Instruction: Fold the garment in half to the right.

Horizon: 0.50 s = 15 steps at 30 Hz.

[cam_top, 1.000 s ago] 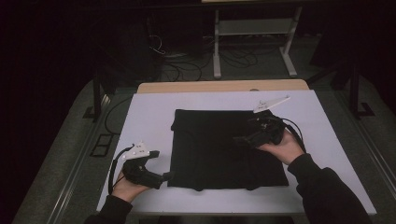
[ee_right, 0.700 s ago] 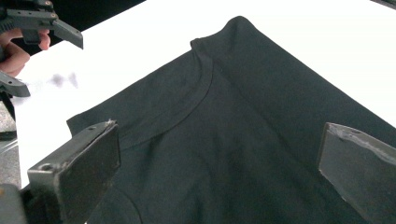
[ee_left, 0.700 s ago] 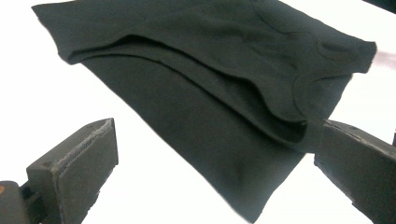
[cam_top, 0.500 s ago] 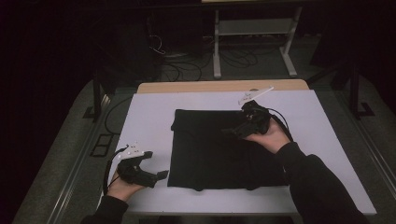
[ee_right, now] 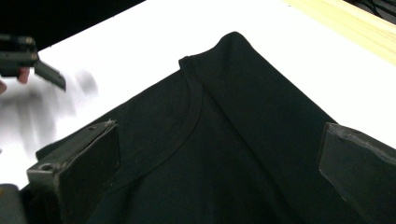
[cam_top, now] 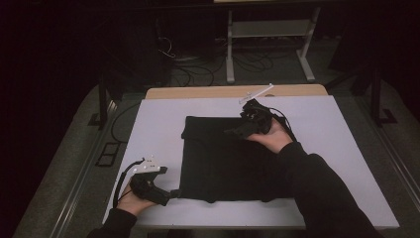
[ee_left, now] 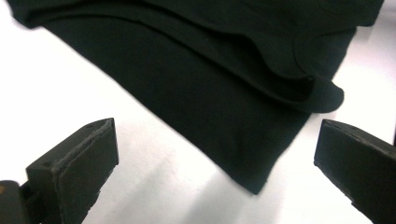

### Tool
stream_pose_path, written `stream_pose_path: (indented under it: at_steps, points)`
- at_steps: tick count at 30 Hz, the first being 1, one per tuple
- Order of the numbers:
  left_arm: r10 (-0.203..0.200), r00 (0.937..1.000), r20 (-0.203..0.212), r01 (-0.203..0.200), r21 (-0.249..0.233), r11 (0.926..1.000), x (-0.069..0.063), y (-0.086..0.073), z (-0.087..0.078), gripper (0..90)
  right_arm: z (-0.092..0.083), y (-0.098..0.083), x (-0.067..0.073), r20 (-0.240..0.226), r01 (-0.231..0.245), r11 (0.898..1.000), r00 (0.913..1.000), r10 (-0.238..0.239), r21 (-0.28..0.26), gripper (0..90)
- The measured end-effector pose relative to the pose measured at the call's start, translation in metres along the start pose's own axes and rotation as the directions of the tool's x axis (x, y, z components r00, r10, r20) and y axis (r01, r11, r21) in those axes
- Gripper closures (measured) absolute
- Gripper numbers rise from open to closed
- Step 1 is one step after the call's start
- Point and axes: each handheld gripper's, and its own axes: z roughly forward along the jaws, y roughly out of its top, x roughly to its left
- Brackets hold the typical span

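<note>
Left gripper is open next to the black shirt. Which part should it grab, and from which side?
Probably the near left corner of the black shirt. It juts out as a thin point onto the bare white table, right between the open jaws of the left gripper. Come in low from the table's left edge, sliding one jaw under the hem. The layered fold above is thicker and harder to pinch cleanly.

The right gripper [ee_right: 219, 172] hangs over a folded black T-shirt [ee_right: 243, 154] with its two black jaws spread wide, nothing between them. The shirt's ribbed neckline [ee_right: 189, 116] curves across the fabric, and a folded corner points toward the far edge of the white tabletop [ee_right: 140, 42]. A wooden strip [ee_right: 345, 23] borders that edge. The left gripper [ee_right: 28, 58] sits at the upper left, blurred.
</note>
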Motion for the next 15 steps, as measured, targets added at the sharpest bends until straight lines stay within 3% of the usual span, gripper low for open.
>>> stream_pose_path:
  at_steps: [13, 14, 15]
  points:
    - [0.051, 0.9976, 0.047, -0.055, 0.089, 0.9945, -0.007, -0.003, 0.016, 0.0, 0.022, 0.009, -0.011, 0.011, -0.035, 0.999, 0.9993, 0.035, -0.017, 0.0]
    - [0.036, 0.9980, 0.051, -0.040, 0.084, 0.9957, -0.009, -0.003, 0.017, 0.0, 0.024, 0.010, -0.012, 0.011, -0.038, 0.999, 0.9992, 0.038, -0.017, 0.0]
    - [0.063, 0.9963, 0.058, -0.069, 0.104, 0.9922, -0.008, -0.003, 0.017, 0.0, 0.025, 0.010, -0.013, 0.012, -0.035, 0.999, 0.9993, 0.035, -0.017, 0.0]
